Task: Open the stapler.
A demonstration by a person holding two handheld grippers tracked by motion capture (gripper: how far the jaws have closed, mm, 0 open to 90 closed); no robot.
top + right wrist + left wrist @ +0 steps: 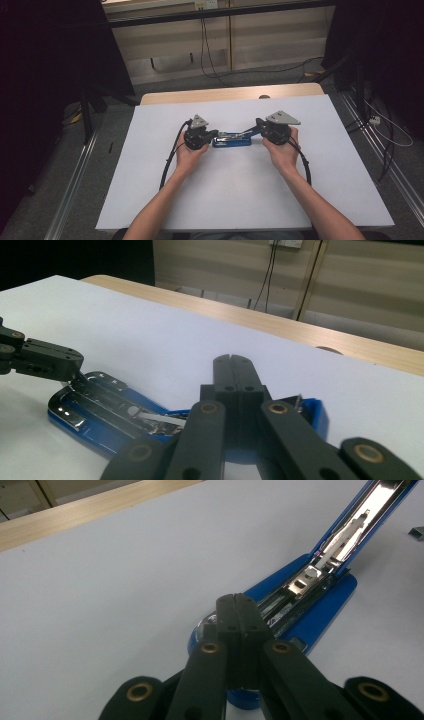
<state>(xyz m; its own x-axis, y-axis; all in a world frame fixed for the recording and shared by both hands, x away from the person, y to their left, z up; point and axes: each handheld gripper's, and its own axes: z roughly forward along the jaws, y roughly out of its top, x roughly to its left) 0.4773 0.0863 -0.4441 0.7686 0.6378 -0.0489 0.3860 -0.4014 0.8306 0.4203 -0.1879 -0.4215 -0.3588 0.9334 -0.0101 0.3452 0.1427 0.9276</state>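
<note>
A blue stapler [231,139] lies hinged open on the white table between my two grippers. In the left gripper view its shiny magazine [310,577] and raised blue cover [380,500] run up to the right. My left gripper [237,602] is shut with nothing between its jaws, and its tip sits over the front end of the stapler's base [320,615]. From the right gripper view that left gripper [75,371] touches the base's metal end [90,405]. My right gripper [232,360] is shut and empty too, and it stands over the stapler's blue cover [312,415].
The white table top [240,200] has a wooden strip [230,94] along its far edge. A small grey strip of staples [417,532] lies beyond the stapler. Cables and dark stands [87,107] are on the floor around the table.
</note>
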